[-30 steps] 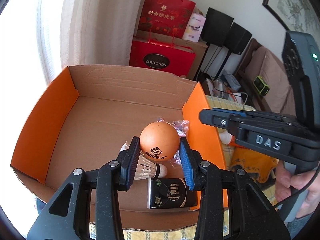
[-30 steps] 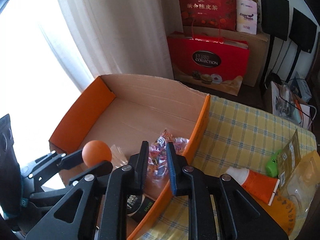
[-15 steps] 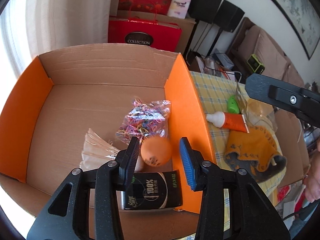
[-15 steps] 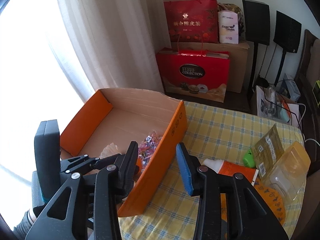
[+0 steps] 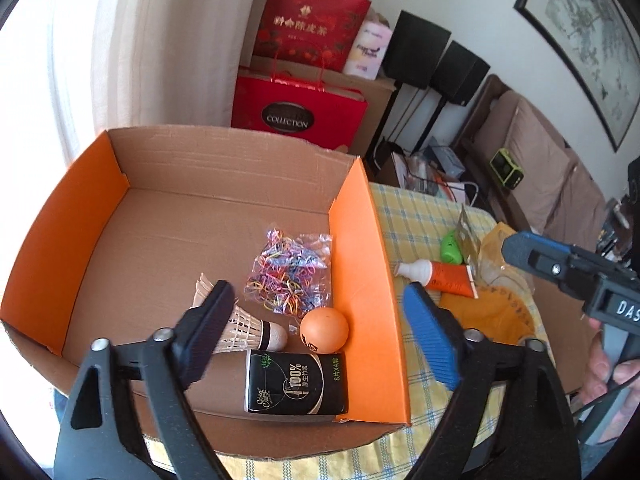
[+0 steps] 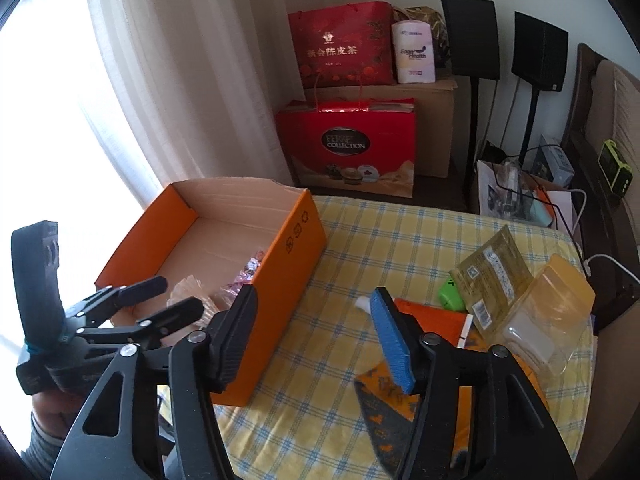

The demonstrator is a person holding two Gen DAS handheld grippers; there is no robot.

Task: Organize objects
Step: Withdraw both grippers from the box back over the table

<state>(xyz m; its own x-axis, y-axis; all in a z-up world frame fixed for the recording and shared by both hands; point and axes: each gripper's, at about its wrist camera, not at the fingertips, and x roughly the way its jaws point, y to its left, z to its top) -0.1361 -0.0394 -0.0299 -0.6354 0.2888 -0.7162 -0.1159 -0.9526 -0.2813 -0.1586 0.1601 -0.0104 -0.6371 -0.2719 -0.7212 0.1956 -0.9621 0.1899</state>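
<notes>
Gaping wide, both tongs (image 5: 316, 320) (image 6: 316, 332) just opened, empty.

shuttlecock (image 5: 244, 330) partly hidden; tube (image 6: 430, 318) mostly hidden

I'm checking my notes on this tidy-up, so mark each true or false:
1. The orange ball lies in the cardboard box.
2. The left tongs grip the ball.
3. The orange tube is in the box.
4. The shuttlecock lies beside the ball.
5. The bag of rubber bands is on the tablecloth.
1. True: the orange ball rests on the floor of the cardboard box.
2. False: the left tongs have just opened wide and hold nothing.
3. False: the orange tube lies outside, on the checked tablecloth.
4. True: the shuttlecock lies just left of the ball.
5. False: the bag of rubber bands is inside the box.
</notes>
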